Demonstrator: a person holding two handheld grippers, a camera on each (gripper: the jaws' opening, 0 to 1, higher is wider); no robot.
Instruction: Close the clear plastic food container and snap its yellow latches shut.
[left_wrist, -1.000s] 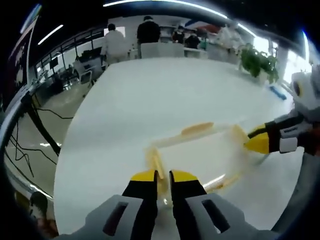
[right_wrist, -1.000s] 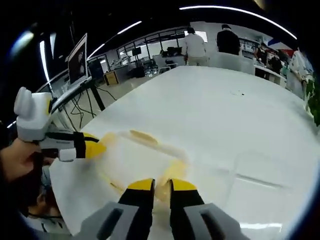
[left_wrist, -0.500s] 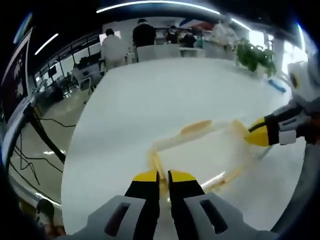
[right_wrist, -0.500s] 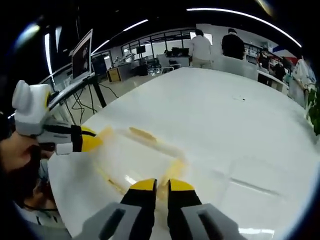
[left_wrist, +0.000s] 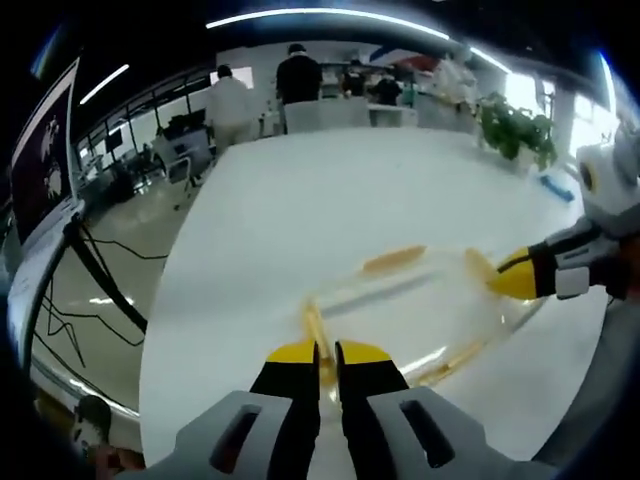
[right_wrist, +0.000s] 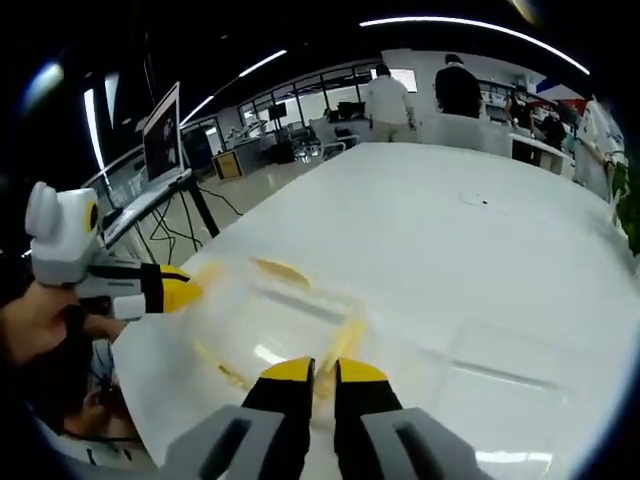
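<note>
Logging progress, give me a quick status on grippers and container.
Left gripper and right gripper shut at opposite ends of clear container. Yellow latches visible. White table around it bare.

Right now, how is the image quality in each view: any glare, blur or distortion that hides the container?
Left gripper view: strong fisheye bending; the white glossy table washes out the clear plastic food container, with a glint on its near edge; background people are soft. Right gripper view: same curvature, ceiling strip lights streak overhead, and the container's walls are faint against the table.
</note>
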